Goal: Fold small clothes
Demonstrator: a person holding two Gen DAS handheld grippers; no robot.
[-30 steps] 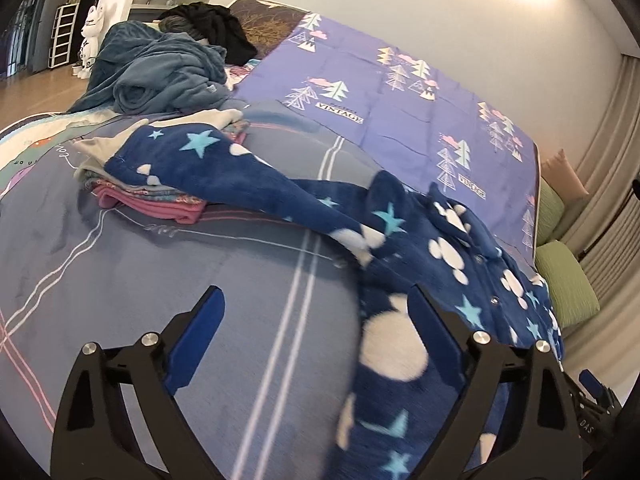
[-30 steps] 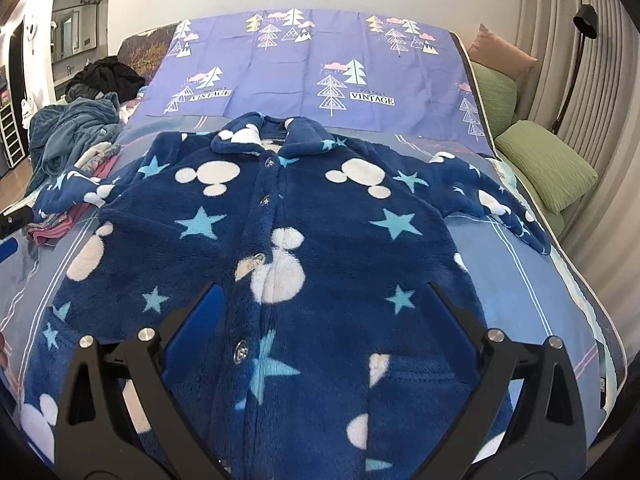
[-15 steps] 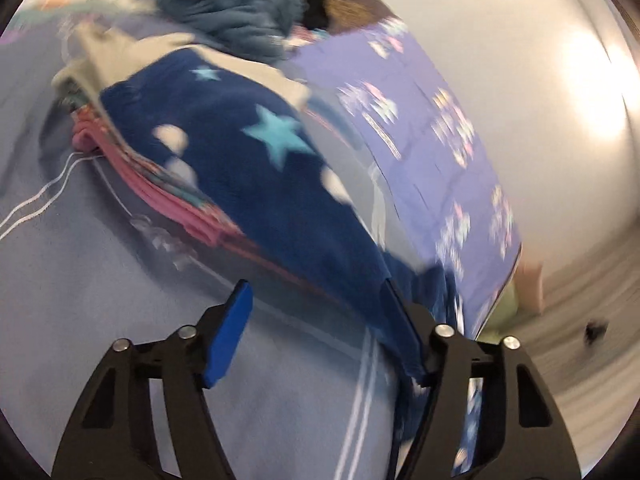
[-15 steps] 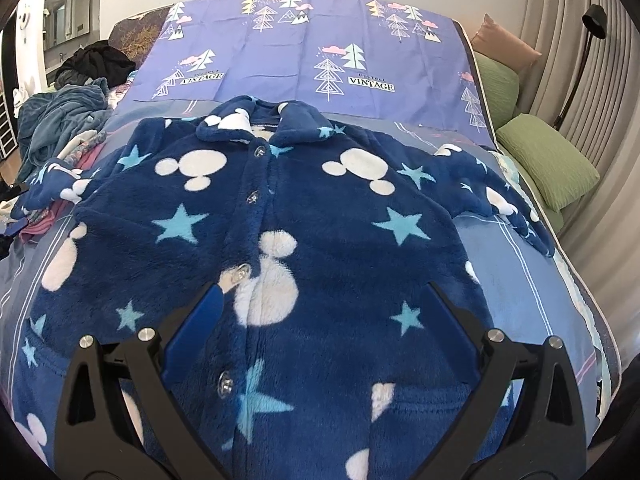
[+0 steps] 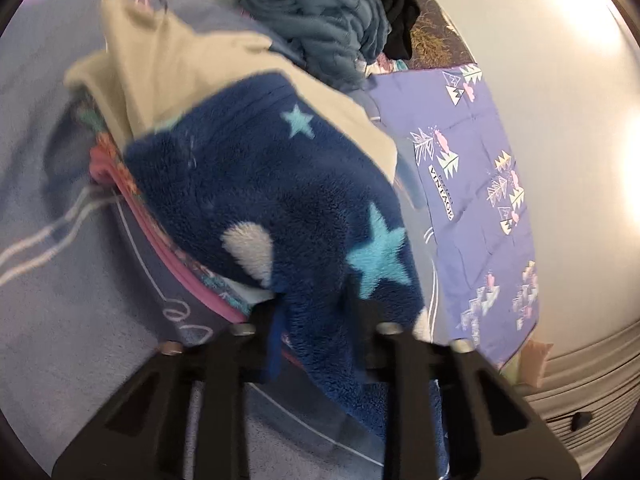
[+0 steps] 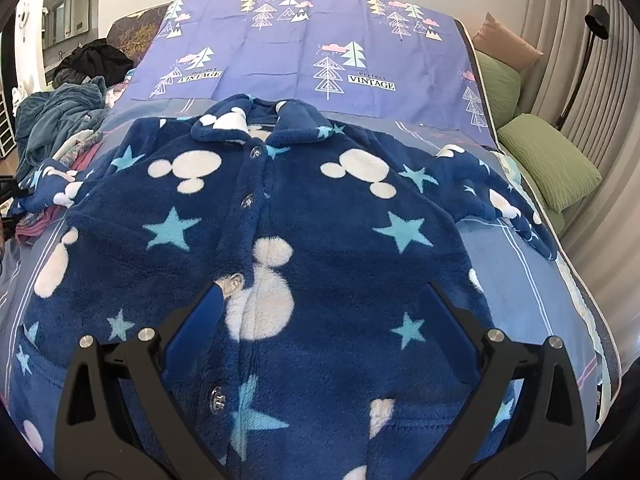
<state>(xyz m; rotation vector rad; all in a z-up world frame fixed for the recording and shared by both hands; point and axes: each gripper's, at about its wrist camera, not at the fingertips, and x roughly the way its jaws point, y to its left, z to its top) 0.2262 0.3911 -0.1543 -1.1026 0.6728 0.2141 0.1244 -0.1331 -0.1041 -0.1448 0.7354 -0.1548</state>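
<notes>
green pillows (image 6: 548,168) beside a black lamp (image 6: 596,26).

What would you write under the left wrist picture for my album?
Left gripper closing on the starry blue sleeve draped over folded clothes.

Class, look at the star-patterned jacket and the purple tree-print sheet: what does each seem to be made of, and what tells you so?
Jacket: probably plush fleece, matte, with a fuzzy pile that blurs its print edges. Sheet: apparently thin woven cotton or polyester, smooth, with crisp print and sharp fold creases.
</notes>
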